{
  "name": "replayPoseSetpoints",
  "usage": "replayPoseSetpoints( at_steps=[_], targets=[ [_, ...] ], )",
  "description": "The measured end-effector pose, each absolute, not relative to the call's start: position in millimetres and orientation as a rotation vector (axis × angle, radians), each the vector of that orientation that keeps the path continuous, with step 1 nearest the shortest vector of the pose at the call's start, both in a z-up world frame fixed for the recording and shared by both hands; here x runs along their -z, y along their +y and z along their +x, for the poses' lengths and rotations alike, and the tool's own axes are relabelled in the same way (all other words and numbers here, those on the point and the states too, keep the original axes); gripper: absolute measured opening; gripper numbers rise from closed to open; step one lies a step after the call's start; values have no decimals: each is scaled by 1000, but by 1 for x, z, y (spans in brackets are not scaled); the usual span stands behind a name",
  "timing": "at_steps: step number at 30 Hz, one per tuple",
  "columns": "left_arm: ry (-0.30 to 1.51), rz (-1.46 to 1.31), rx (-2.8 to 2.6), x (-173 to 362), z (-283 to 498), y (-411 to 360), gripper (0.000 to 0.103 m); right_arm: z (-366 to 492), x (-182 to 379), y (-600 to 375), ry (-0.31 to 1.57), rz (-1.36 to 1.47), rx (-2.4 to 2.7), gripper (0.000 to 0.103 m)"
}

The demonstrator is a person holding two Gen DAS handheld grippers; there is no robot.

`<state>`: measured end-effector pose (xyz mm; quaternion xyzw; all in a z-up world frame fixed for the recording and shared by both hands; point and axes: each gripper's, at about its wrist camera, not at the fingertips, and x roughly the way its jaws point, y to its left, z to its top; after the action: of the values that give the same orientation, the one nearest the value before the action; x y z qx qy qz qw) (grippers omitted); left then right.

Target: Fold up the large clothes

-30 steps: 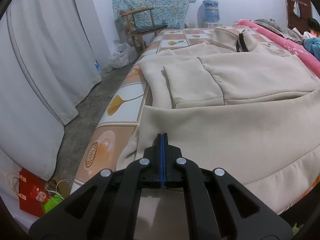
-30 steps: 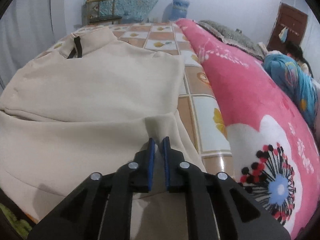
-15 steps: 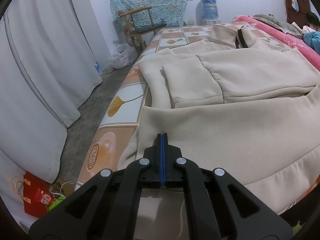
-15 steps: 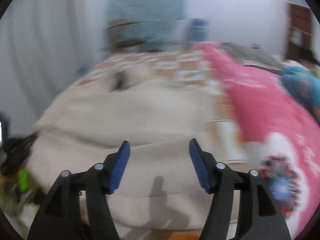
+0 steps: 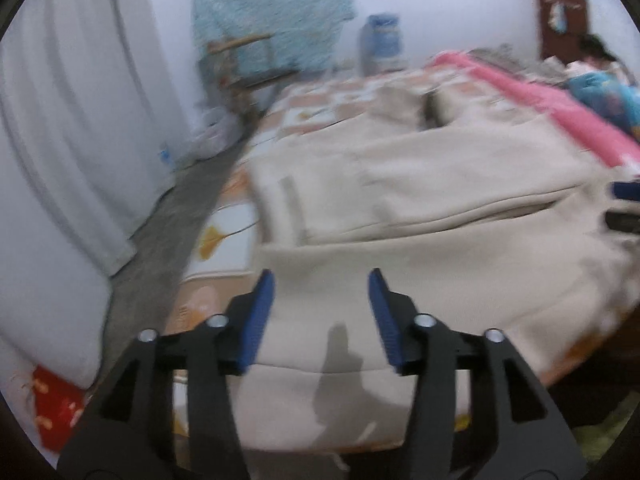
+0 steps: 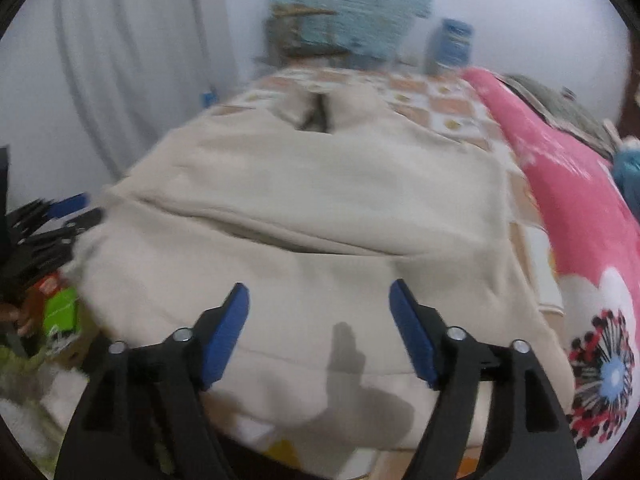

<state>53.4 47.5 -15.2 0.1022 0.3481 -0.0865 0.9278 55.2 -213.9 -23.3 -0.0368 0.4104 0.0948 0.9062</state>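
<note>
On the left, the left wrist view alone takes in the white pleated curtain (image 5: 76, 128) hanging to the grey floor, a red paper bag (image 5: 52, 412) at its foot, and, far right, a person in blue (image 5: 604, 84) lying beyond the pink quilt; the right wrist view shows instead that bright pink quilt with a black, red and blue flower print (image 6: 592, 248) filling its right side, and a green packet (image 6: 60, 312) low at its left. Both views are blurred.

The large cream fleece sweatshirt (image 5: 420, 216) lies flat on the bed's orange-and-white checked sheet (image 5: 224, 236). Its long axis runs away from both cameras, its dark-lined collar (image 6: 316, 116) pointing to the far wall where the turquoise patterned cloth (image 5: 272, 12) hangs, and its lower part is folded up over the body, leaving a crosswise fold line (image 6: 280, 236) midway.

The left gripper (image 5: 322, 280) hangs over the near left edge of the sweatshirt, its blue-padded fingers spread wide with nothing between them, the fabric lying beneath and ahead. The right gripper (image 6: 320, 292) is likewise spread apart and empty above the near hem, roughly centred on the garment, its shadow falling on the cloth. Each gripper shows as a dark blur at the edge of the other's view.
</note>
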Motion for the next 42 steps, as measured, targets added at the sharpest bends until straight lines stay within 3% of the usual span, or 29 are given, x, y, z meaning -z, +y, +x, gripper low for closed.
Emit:
replayPoseSetpoints(
  at_steps=[4, 8, 13, 20, 28, 33, 42],
  targets=[
    [742, 229, 288, 21, 44, 13, 70, 57, 31, -194, 847, -110, -250, 77],
    [857, 311, 216, 53, 54, -11, 76, 69, 65, -192, 930, -136, -222, 83],
    [913, 221, 172, 50, 60, -3, 87, 62, 47, -196, 887, -114, -233, 83],
    [948, 206, 134, 51, 62, -3, 90, 54, 66, -189, 924, -192, -244, 87],
    [968, 206, 124, 51, 69, -2, 90, 56, 40, -193, 872, -158, -223, 87],
    [979, 203, 119, 51, 70, -3, 90, 63, 65, -188, 945, -187, -207, 89],
    [984, 198, 118, 50, 70, -2, 91, 67, 42, -198, 908, -161, -151, 89]
  ],
)
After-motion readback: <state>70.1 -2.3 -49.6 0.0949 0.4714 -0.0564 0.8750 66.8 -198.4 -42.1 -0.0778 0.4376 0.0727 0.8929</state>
